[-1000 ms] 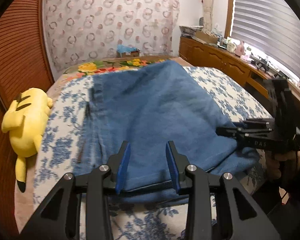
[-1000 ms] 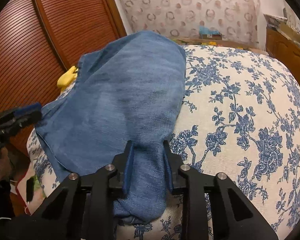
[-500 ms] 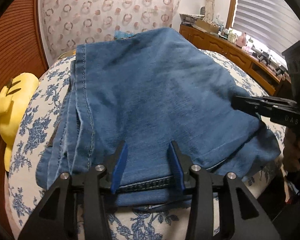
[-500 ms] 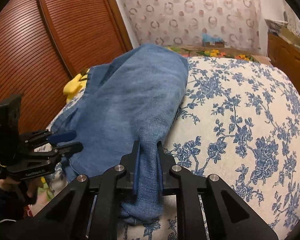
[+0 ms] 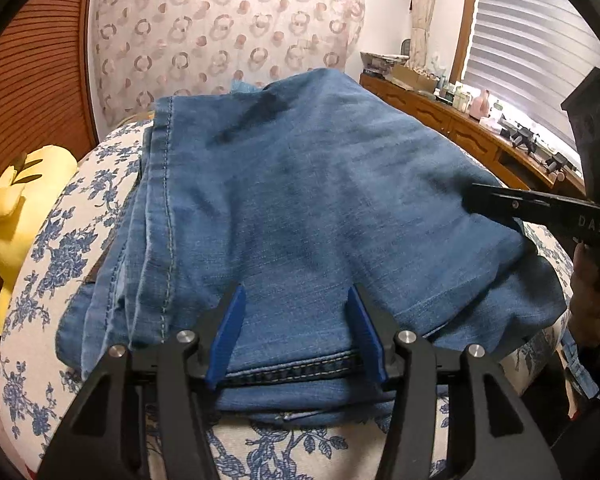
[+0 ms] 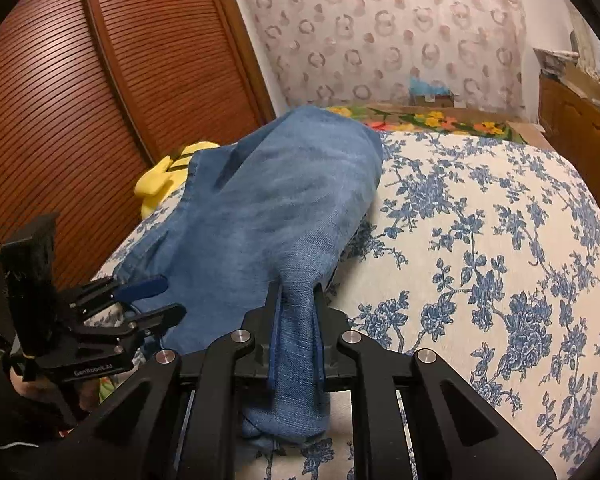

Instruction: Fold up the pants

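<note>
On the far left, a yellow plush toy (image 5: pixel 18 216) lies at the edge of the bed (image 6: pixel 500 240), beside the wooden slatted doors (image 6: pixel 80 120). The blue jeans (image 5: pixel 300 208) lie on the flowered bedcover, already folded over themselves into a thick bundle, so I judge the first folds are done; the last fold and some flattening remain.

The left gripper (image 5: pixel 298 328) stands with its jaws spread, one blue pad on each side of the near hem, not pressing the cloth. Its jaws have just been opening, and the denim is between them but free. To the right, the right gripper (image 6: pixel 297 336) is pressed together, pinching a narrow bunch of the jeans at their right corner.

Compared with one second ago, the jeans are higher and closer in the left view, and the right gripper's jaws have narrowed onto the cloth.
</note>
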